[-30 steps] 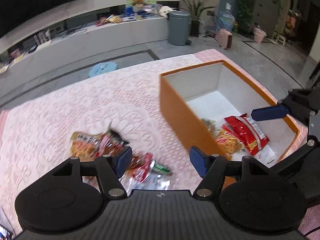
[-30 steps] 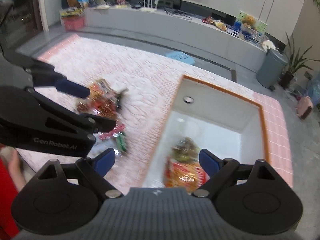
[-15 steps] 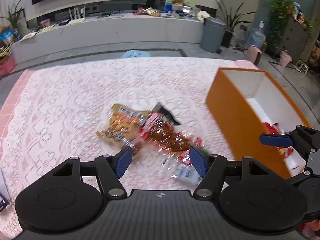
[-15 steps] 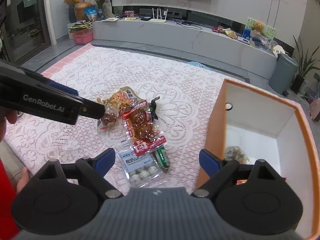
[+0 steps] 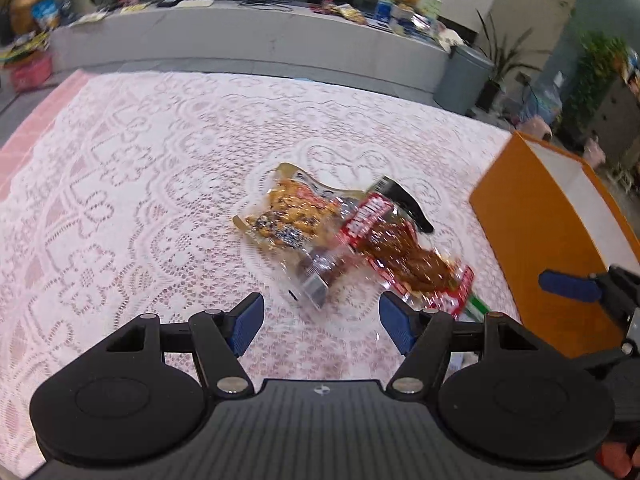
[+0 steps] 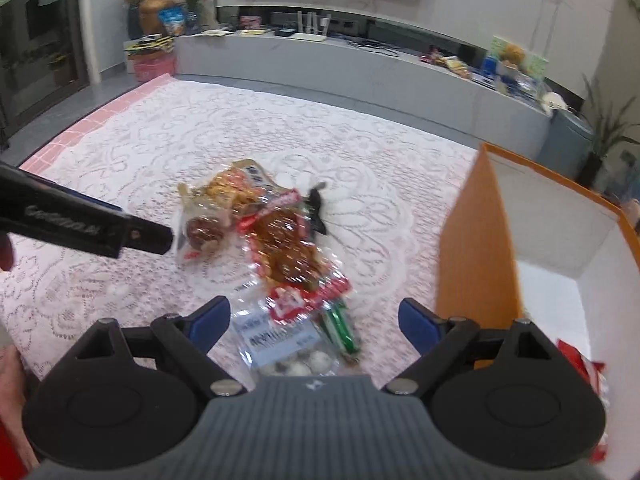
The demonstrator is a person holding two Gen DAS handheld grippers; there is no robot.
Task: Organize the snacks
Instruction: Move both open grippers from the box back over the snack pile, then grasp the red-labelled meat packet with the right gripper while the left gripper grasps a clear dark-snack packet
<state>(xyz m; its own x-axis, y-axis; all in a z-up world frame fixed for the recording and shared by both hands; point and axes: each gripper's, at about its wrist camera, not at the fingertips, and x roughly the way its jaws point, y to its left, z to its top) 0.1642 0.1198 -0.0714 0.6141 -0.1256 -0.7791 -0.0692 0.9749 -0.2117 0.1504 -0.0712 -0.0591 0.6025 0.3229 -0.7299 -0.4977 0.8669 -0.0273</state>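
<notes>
Two grippers hang over the snack pile, both pointing steeply down and both empty. The left gripper (image 5: 321, 322) has its jaws well apart, having just widened a little, with nothing between the blue pads; just past them lies a clear packet (image 5: 320, 276) with dark pieces inside. The spread looks chosen so the pads can drop either side of a flat packet. The right gripper (image 6: 315, 324) stands wider, nearly at its fullest, over a clear pouch of pale round sweets (image 6: 286, 346) and a thin green stick pack (image 6: 340, 330) beside it.

Further out, the packets overlap in a loose heap in the middle of the desk (image 5: 120, 184), which wears a pink-and-white lace cloth. There is a gold-and-orange bag (image 5: 294, 210), a red-edged bag of brown pieces (image 5: 400, 246), and a black-cornered wrapper (image 5: 404, 204) beneath it. Heaped like this, they are probably waiting to be lifted one at a time.

The orange box (image 6: 478, 248) with a white interior stands to the right of the pile, its open top facing up so packets can be dropped in; a red packet (image 6: 580, 364) already lies inside.

Most print is smeared by motion. The pale pouch's label carries dark characters that cannot be read; the left gripper's side, in the right camera's view, bears lettering that seems to say "GenRobot.AI".
</notes>
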